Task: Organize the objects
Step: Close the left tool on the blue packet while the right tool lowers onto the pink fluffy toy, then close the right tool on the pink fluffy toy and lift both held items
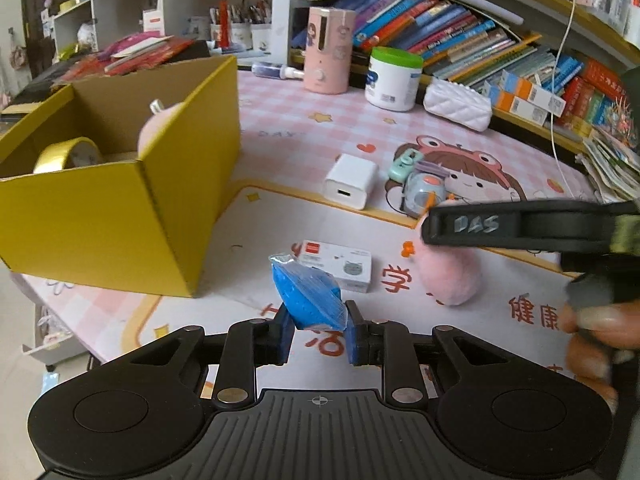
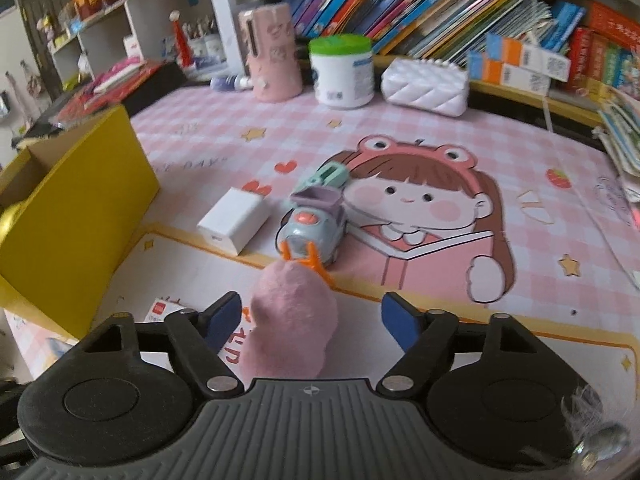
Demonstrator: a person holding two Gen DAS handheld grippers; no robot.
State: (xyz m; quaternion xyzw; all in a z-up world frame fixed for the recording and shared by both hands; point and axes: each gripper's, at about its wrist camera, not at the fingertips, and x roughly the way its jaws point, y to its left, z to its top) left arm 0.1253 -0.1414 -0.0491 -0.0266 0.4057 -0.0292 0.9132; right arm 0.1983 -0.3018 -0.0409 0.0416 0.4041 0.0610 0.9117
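Desk mat, "DAS"-marked right gripper

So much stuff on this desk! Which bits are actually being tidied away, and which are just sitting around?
Being tidied:
blue packet, clamped in left gripper
pink plush, between right gripper pads
yellow box
white charger
toy car

Just sitting around:
books
green-lidded tub
white quilted pouch

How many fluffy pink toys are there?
2. One pink plush lies on the desk mat between the fingers of the open right claw. Another pink plush peeks out of the yellow box. The box may hide more.
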